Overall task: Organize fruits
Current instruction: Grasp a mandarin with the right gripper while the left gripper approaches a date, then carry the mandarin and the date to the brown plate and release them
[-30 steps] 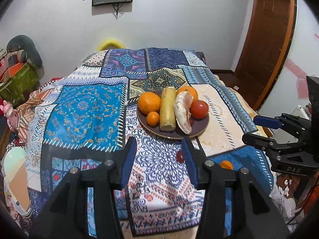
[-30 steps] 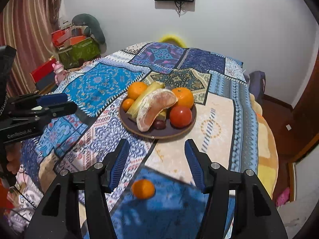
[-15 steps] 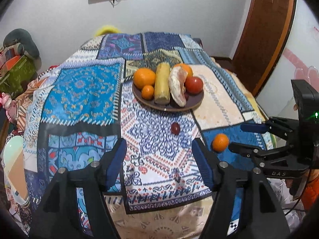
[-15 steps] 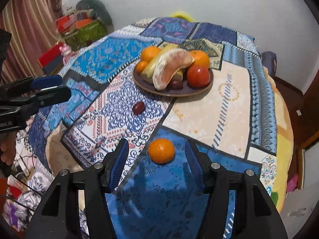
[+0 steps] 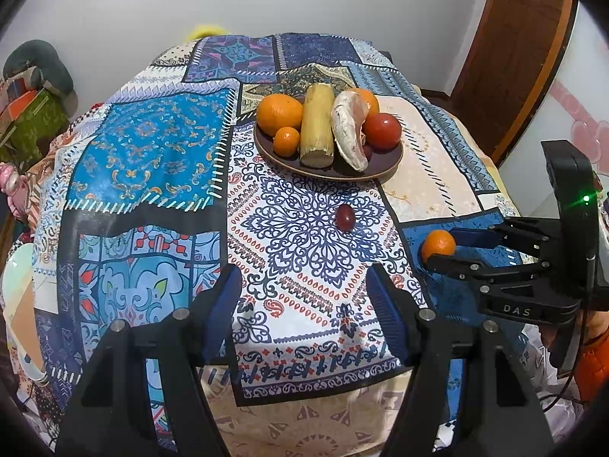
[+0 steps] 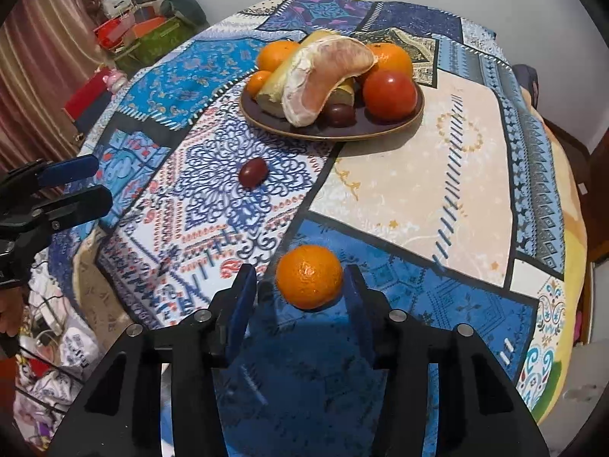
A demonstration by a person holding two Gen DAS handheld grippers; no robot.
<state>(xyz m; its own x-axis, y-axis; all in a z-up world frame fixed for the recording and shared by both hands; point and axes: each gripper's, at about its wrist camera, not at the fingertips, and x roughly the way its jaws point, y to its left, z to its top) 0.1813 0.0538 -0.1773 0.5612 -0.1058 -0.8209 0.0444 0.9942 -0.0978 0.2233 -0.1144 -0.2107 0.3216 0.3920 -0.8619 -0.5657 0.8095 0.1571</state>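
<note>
A brown plate (image 5: 394, 158) (image 6: 380, 129) at the far middle of the patterned cloth holds oranges, a tomato, a yellow stalk piece and a peeled pomelo segment. A small dark red fruit (image 5: 345, 218) (image 6: 253, 171) lies alone on the cloth in front of the plate. A mandarin (image 6: 309, 277) (image 5: 437, 243) rests on the blue patch near the front right edge. My right gripper (image 6: 300, 271) (image 5: 441, 247) straddles it, jaws closing, with a gap left at the left pad. My left gripper (image 5: 302, 278) (image 6: 87, 186) hovers open over the near cloth, nothing between its fingers.
The cloth drapes over the table's near edge (image 5: 304, 400). Boxes and bags (image 6: 144, 30) are stacked at the far left by a curtain (image 6: 34, 76). A wooden door (image 5: 514, 57) stands at the right, and cables and clutter (image 6: 49, 342) lie low on the left.
Both grippers have sunk and tipped downward toward the table. The right one came down around the mandarin and its jaws narrowed. The left jaws spread wider.
</note>
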